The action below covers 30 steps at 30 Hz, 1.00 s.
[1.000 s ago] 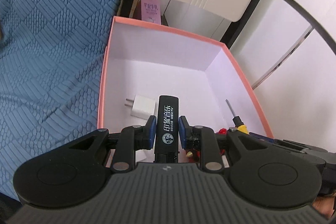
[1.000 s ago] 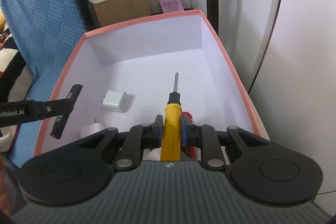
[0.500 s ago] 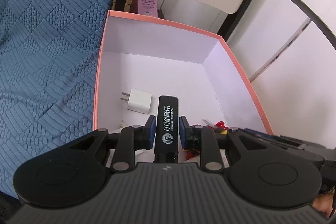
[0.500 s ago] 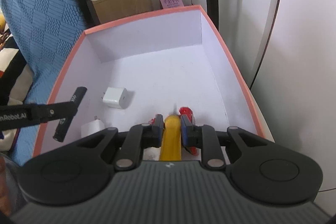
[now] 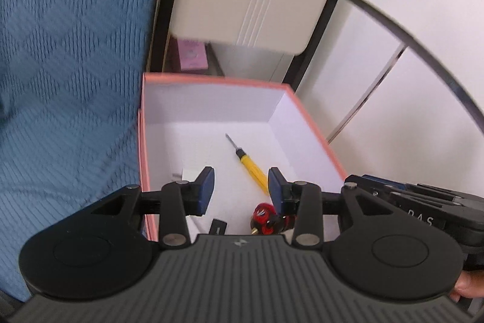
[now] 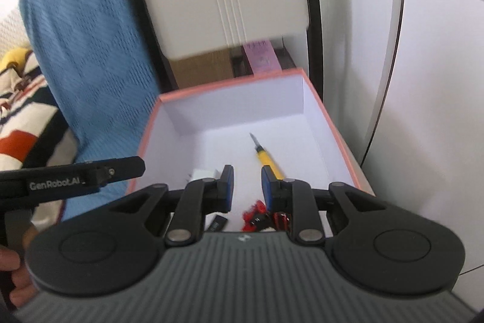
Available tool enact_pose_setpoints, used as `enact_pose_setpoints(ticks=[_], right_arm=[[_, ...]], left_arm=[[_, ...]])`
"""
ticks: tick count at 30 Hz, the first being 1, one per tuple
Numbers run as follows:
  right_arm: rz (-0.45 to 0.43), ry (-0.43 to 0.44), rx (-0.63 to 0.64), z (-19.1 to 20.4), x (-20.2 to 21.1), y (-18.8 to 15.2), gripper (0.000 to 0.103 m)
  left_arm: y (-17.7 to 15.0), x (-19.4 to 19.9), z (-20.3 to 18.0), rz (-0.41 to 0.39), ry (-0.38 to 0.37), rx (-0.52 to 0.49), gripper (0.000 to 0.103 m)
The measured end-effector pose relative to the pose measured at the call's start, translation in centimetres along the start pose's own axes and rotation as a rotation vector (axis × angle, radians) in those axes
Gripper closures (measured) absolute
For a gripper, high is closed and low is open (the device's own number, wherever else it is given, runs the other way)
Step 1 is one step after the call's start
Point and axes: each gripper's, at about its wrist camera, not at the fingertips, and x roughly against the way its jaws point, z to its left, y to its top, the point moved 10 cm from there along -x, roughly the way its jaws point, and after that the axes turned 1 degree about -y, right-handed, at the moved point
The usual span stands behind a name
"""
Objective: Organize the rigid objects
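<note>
Evidently parked above the near end of the pink-rimmed white cardboard box [image 5: 314, 126], both tongs: left gripper [image 5: 240, 191] spread wide, holding nothing; right gripper [image 6: 244, 186] parted as well, likewise empty. Judged a sorting bin, that box, with rigid bits gathered inside. Lay on the white floor ahead of both sets of blue pads, the yellow-handled screwdriver [image 5: 251, 168], tip toward the far wall, touching neither. Sat lower, near the grippers' bases, a black lighter-like stick [image 5: 218, 227], a red-and-black toy [image 5: 267, 218], a white charger plug [image 6: 201, 174].
</note>
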Motion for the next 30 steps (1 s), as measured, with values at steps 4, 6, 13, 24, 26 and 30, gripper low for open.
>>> enact_pose_setpoints(ticks=[4,6,13,24,26,30], right_arm=[[-0.041,0.012,0.003,1.6,3.0,0.7,0.079],[-0.058,0.005,0.017,2.2,4.3,0.7,0.079],[-0.127,0.008,0.016,3.8,8.8,0.0,0.079],[-0.146,-0.025,0.025,5.5,12.7,-4.2,0.079],[-0.137,-0.03,0.032,5.6,13.1,-5.0,0.079],[-0.129,-0.034,0.023,5.6,13.4,-6.1,0.079]], left_arm=[[0.9,3.9,-0.4,-0.06,-0.028,-0.009,0.058],[1.4,6.0,-0.5,-0.098,-0.022,-0.013,0.058],[1.2,12.6,-2.0,-0.194,-0.045,-0.082,0.056],[-2.5,16.3,-1.5,-0.207,-0.049,-0.127,0.056],[-3.5,16.3,-1.2,-0.194,-0.042,-0.129,0.056],[-5.2,16.4,-0.3,-0.177,-0.03,-0.114,0.056]])
